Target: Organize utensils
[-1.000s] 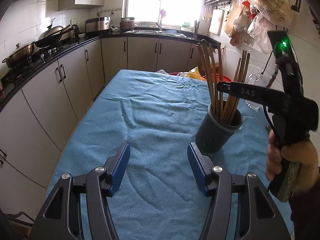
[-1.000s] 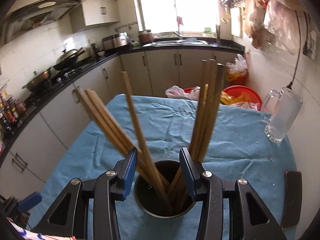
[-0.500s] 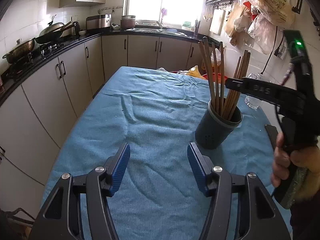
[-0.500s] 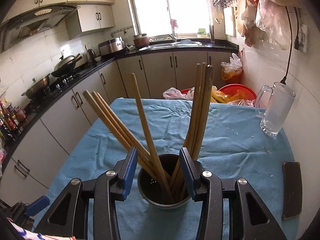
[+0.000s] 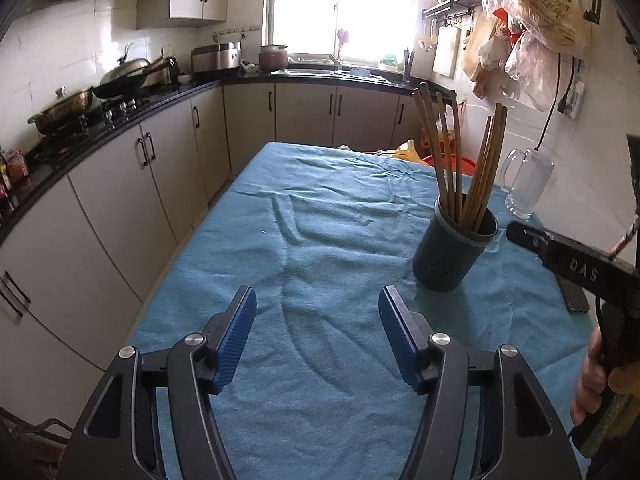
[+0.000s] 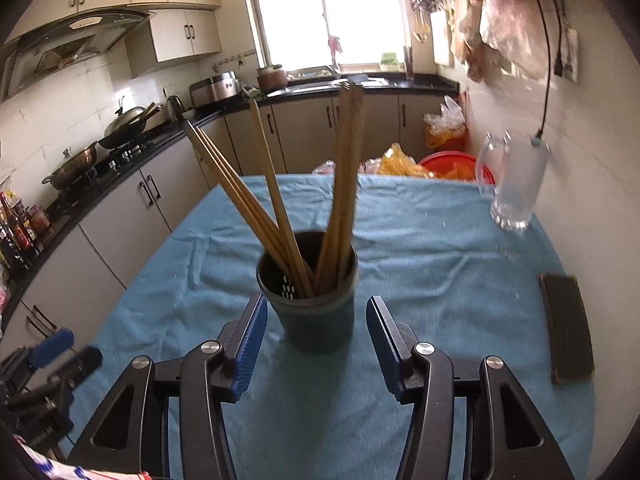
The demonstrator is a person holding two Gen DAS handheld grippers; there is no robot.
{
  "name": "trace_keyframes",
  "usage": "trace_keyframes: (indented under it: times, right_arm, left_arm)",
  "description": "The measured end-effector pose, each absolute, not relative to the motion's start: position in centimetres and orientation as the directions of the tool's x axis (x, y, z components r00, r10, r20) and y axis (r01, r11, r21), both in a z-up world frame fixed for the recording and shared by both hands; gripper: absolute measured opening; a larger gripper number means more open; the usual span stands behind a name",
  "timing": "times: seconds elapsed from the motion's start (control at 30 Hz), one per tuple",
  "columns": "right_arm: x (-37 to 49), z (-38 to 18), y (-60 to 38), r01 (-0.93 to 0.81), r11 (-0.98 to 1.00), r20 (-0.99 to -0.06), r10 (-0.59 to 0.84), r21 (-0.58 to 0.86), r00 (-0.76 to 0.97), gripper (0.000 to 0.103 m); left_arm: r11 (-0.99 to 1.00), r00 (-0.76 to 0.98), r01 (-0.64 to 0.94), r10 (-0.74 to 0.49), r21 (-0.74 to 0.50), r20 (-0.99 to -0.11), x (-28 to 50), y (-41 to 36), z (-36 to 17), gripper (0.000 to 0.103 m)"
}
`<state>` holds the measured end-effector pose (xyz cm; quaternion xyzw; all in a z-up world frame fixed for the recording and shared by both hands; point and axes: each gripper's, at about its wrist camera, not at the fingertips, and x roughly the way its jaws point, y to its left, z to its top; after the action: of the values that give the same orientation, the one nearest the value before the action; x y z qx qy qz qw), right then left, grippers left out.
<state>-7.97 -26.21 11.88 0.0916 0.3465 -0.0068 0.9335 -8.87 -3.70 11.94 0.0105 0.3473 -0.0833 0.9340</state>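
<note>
Wooden chopsticks (image 6: 280, 216) stand fanned out in a dark grey holder (image 6: 316, 316), upright on the blue cloth (image 5: 320, 240) that covers the table. The right gripper (image 6: 316, 340) sits just in front of the holder, its jaws opening, blue pads clear of the holder's sides and nothing gripped. The left gripper (image 5: 316, 336) hovers over bare cloth well to the left of the holder, jaws also opening and empty. A glass mug (image 6: 516, 188) and a dark phone (image 6: 564, 328) lie to the right

Both wrist cameras look down across the table (image 5: 320, 208), sharing the chopstick holder (image 6: 316, 308).
</note>
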Motion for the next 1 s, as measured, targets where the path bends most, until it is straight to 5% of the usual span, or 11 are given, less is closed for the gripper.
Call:
trace_keyframes:
  times: [0.23, 0.4, 1.0]
  right_arm:
    - [-10.7, 11.0, -26.5, 0.104, 0.977, -0.654, 0.044, 0.186, 0.756, 0.06]
    - [-12.9, 11.1, -26.2, 0.131, 0.974, -0.643, 0.02, 0.187, 0.766, 0.062]
    - [-18.9, 11.6, -25.7, 0.189, 0.972, -0.608, -0.069, 0.136, 0.791, 0.068]
  left_arm:
    - [0.994, 0.809, 0.107, -0.081, 0.011, -0.582, -10.9, -3.7, 13.1, 0.089]
    - [0.997, 0.835, 0.073, -0.062, -0.002, -0.547, -12.2, -3.5, 14.0, 0.096]
    - [0.997, 0.931, 0.035, -0.009, 0.065, -0.365, -18.3, -4.7, 17.0, 0.103]
